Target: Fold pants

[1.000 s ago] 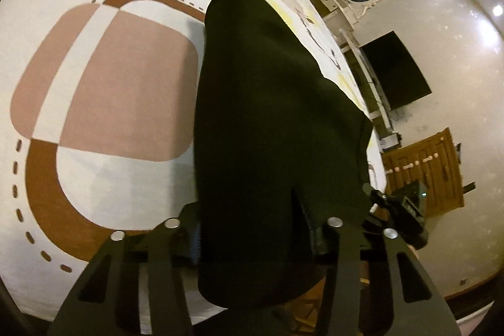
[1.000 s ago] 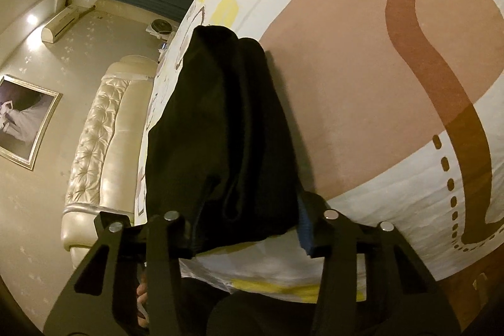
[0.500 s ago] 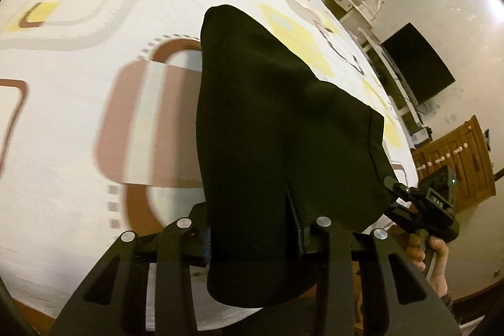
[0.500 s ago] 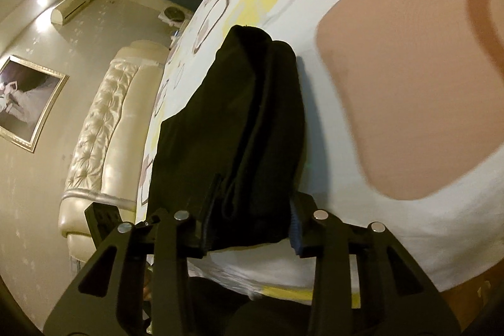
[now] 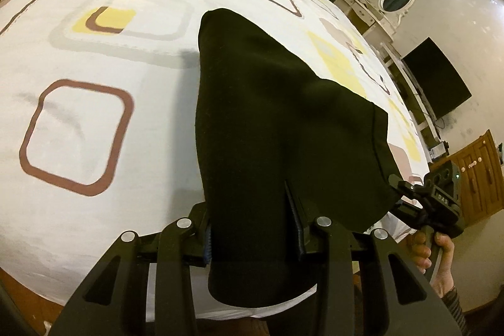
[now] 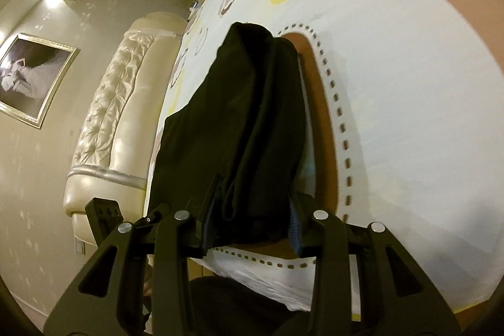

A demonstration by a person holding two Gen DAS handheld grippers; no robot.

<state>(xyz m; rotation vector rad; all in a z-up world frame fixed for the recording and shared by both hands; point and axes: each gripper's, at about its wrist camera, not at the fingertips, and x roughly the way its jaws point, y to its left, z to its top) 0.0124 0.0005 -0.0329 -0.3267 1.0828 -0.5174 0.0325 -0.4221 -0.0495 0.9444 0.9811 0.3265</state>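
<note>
The black pants (image 5: 267, 122) hang over the patterned bed sheet (image 5: 94, 52), stretched between both tools. The left gripper (image 5: 253, 238) pinches one end of the pants; the right gripper (image 6: 250, 229) clamps the bunched other end above the sheet.

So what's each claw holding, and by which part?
Both hold the black pants: left claw and right claw each pinch its near edge.
</note>
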